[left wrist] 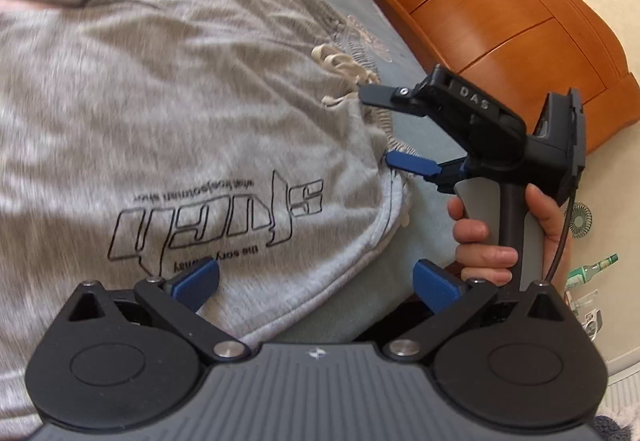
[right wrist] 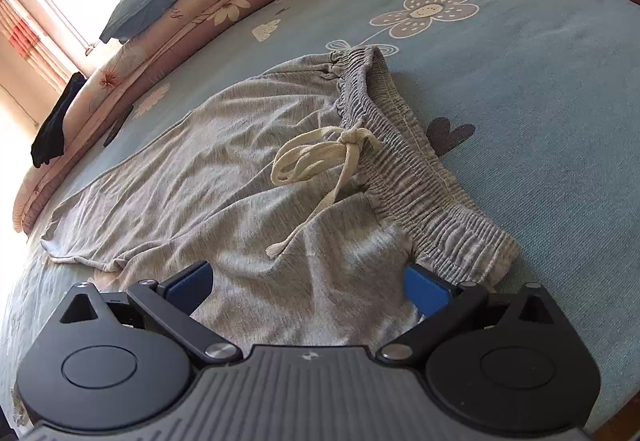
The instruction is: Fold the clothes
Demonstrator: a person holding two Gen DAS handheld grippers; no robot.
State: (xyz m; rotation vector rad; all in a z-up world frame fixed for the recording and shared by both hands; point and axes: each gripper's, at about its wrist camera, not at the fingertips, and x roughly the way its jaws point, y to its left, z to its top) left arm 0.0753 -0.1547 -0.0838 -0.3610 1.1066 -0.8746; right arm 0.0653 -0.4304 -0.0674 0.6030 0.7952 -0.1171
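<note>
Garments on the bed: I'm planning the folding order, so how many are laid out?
1: grey drawstring pants spread flat on the blue bedsheet, waistband nearest the right tool. A dark item by the bedding may be another.

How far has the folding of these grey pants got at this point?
Barely started. Done: the grey pants lie spread flat on the blue bedsheet, drawstring still tied, with no fold visible. In hand: nothing is gripped; the left tool and right tool are both open, positioned at the waistband end. Left: grasping and every fold.
</note>
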